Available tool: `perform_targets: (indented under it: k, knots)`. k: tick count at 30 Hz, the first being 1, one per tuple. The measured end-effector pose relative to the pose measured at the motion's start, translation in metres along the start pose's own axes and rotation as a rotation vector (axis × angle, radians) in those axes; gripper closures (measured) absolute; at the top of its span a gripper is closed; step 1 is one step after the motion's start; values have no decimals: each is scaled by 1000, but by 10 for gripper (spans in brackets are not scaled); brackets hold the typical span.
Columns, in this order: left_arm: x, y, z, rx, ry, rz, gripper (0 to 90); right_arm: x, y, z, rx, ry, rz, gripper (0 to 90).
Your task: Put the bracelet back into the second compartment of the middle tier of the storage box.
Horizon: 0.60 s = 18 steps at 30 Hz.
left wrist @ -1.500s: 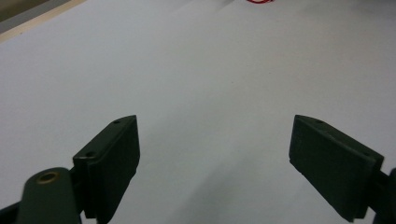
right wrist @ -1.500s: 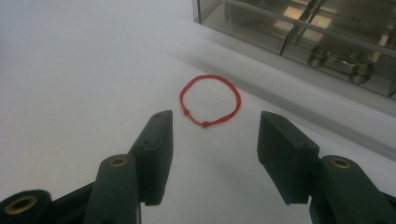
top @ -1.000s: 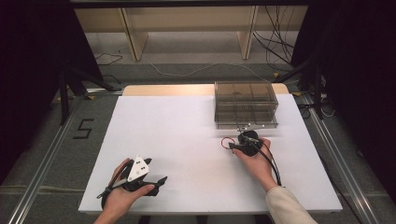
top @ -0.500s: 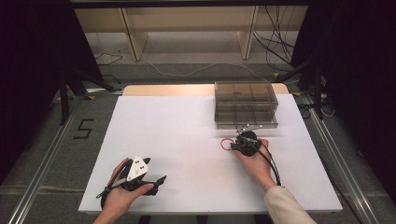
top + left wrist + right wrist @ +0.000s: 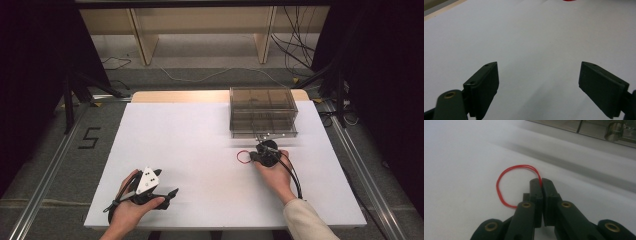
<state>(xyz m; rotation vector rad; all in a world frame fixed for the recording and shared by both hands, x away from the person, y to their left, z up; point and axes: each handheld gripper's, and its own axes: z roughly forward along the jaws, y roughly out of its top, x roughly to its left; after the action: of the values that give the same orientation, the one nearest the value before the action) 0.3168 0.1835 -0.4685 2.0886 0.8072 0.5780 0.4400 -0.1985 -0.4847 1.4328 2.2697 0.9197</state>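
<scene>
the right gripper lay low over the white table, just before the clear drawer box, its jaws having just closed on the red rubber band. the left gripper rested near the table's front edge, jaws wide apart.

Drawer box far-right — bare table elsewhere

The right gripper has just closed, pinching a red rubber band that loops leftward on the white table; a clear box sits beyond.
</scene>
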Motion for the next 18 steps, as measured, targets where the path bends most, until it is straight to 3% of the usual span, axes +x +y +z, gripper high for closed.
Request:
perform_targets:
  k: [18]
  knots:
    - [0, 0, 0, -1, 3, 0, 164, 3, 3, -16, -56, 4, -19, 888]
